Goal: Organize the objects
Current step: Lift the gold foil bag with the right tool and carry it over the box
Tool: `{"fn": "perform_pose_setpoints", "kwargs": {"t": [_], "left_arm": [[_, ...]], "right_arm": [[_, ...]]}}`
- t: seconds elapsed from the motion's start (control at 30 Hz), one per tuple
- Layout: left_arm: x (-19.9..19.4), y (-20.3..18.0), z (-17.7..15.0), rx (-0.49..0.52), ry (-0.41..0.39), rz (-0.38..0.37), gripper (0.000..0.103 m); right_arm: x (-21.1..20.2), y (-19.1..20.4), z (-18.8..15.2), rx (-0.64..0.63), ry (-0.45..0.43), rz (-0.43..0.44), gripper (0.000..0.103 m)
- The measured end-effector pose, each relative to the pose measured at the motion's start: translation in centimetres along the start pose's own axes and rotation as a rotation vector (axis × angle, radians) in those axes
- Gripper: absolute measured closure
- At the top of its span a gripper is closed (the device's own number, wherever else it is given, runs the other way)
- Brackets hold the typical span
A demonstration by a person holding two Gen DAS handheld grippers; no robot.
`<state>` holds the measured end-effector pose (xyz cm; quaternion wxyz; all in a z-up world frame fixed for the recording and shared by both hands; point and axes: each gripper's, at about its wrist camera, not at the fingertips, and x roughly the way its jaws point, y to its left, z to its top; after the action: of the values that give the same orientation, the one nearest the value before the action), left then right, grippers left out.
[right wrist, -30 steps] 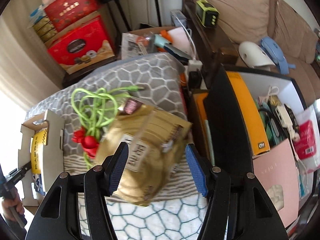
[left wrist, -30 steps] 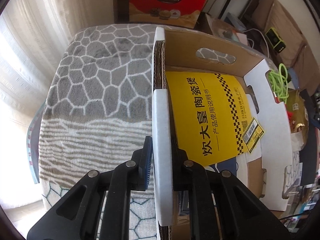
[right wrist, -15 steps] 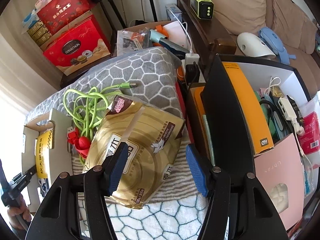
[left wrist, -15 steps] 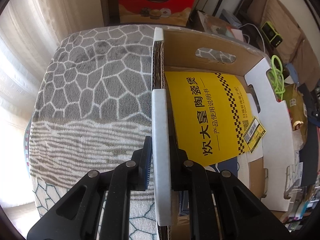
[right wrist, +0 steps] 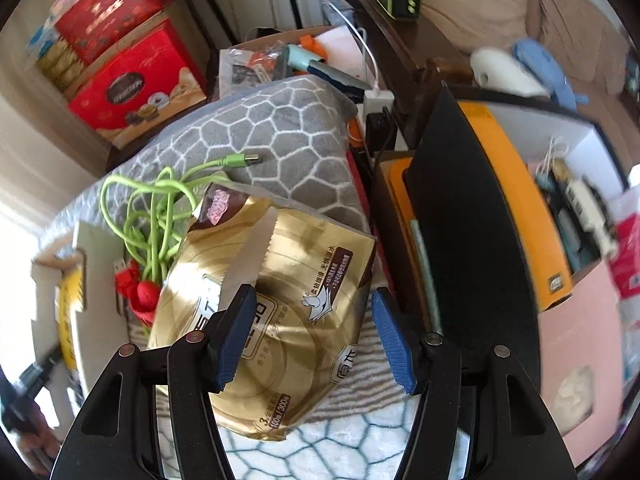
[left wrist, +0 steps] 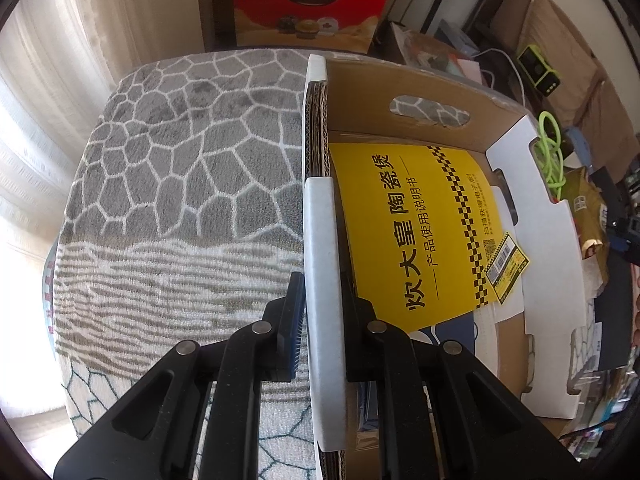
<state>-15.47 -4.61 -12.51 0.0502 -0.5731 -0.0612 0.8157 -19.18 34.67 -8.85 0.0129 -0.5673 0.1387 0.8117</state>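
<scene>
My left gripper (left wrist: 322, 312) is shut on the near wall of a cardboard box (left wrist: 320, 248) that stands on a grey patterned blanket (left wrist: 180, 184). A yellow booklet (left wrist: 420, 232) lies inside the box. In the right wrist view my right gripper (right wrist: 314, 336) is open, its fingers spread just above a gold tissue pack (right wrist: 280, 304) lying on the blanket. A green cable (right wrist: 156, 208) and a red item (right wrist: 140, 292) lie left of the pack, next to the box (right wrist: 92, 280).
A black and orange box (right wrist: 480, 220) filled with small items stands right of the pack, with a pink box (right wrist: 576, 352) beside it. Red gift boxes (right wrist: 132, 92) stand at the back. A sofa (right wrist: 480, 12) with clutter lies behind.
My right gripper has dropped closer to the gold pack, which now lies still on the blanket. My left gripper keeps its hold on the box wall, and its view has shifted slightly.
</scene>
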Motion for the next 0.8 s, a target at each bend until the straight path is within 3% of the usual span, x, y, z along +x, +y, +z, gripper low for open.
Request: {"fn": "perform_pose_setpoints", "kwargs": {"t": [0.3,0.4,0.43,0.47,0.8], "left_arm": [[0.0,0.0,0.0,0.001,0.001,0.001,0.09],[0.0,0.0,0.0,-0.001,0.0,-0.001,0.09],[0.0,0.0,0.0,-0.001,0.0,-0.002,0.09],[0.0,0.0,0.0,-0.001,0.001,-0.003,0.09],[0.1,0.0,0.0,-0.002,0.002,-0.007,0.09]], "right_arm": [[1.1,-0.3,-0.1,0.075,0.04,0.049,0.039],[0.5,-0.2,-0.1,0.047,0.006,0.044,0.059],[0.2,-0.2,-0.1,0.041,-0.004,0.044,0.072],[-0.2,-0.4,-0.1,0.039,-0.013,0.054,0.078],[-3.7,-0.2,0.2,-0.011,-0.077,0.122,0.087]]}}
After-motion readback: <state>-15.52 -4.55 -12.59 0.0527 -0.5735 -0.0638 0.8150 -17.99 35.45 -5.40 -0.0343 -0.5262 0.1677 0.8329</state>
